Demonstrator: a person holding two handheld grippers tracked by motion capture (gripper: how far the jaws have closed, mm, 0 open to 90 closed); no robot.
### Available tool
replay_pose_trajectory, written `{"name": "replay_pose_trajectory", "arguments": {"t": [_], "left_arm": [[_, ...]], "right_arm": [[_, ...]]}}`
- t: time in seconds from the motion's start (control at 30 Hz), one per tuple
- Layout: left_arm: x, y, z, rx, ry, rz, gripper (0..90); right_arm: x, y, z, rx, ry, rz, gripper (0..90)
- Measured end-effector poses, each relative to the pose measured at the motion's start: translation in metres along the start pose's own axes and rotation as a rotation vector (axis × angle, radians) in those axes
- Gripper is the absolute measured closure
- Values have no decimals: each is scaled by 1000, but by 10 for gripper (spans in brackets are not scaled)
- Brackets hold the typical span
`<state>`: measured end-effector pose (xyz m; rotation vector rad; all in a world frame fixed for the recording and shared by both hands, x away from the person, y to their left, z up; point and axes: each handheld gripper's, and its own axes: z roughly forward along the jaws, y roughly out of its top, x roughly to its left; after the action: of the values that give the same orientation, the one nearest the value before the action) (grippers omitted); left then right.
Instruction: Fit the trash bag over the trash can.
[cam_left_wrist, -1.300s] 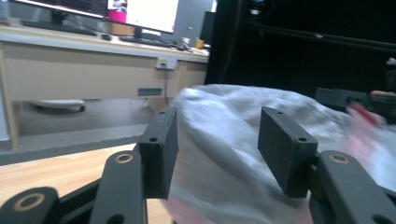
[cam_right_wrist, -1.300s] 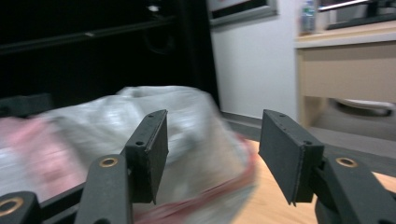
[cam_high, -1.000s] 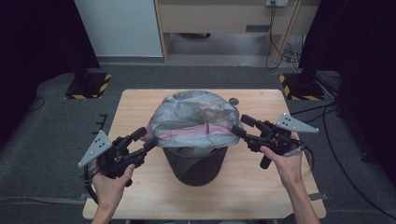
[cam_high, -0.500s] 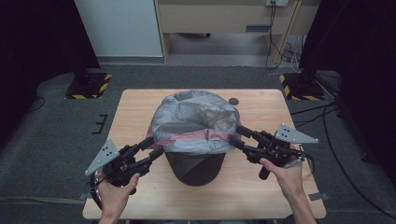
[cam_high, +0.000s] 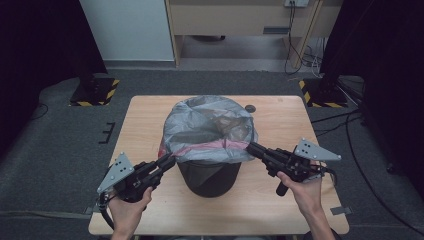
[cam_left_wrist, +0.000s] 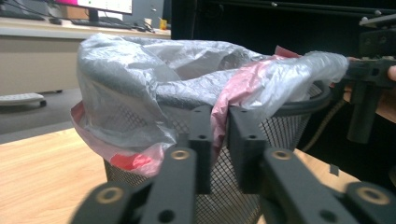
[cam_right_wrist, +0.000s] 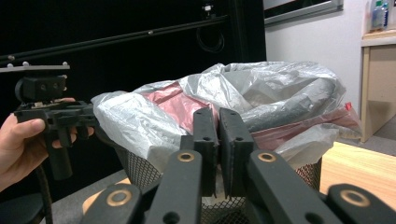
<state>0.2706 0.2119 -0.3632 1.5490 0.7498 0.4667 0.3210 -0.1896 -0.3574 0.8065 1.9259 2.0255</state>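
The wooden worktop (cam_high: 150, 125) carries one big thing, a black mesh bin (cam_high: 210, 175), standing near its middle and a little toward the person's edge. Over the bin's rim lies a thin grey bag (cam_high: 205, 127) with a pink band (cam_high: 210, 147) along its hem, puffed up above the bin's mouth and folded down outside the mesh.

At the bin's left side the left gripper (cam_high: 167, 161) is clenched on the hem, a pinch of pink and grey film caught between its jaws (cam_left_wrist: 219, 135). At the bin's right side the right gripper (cam_high: 252, 148) is likewise clenched on the bag's edge (cam_right_wrist: 215, 140).

The step in hand looks like seating the bag's hem around the rim. To do it well, I would pull both sides down evenly and gently (the film looks thin and apt to tear), keeping the bin from tipping or sliding.

A small dark disc (cam_high: 250, 108) lies behind the bin.
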Motion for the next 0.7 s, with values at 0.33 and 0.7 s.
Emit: {"name": "replay_pose_trajectory", "arguments": {"t": [0.33, 0.7], "left_arm": [[-8, -6, 7, 63, -22, 28, 900], [-16, -19, 18, 146, -31, 67, 900]], "right_arm": [[-1, -7, 2, 72, 46, 0, 891], [0, -18, 10, 185, 26, -67, 895]]}}
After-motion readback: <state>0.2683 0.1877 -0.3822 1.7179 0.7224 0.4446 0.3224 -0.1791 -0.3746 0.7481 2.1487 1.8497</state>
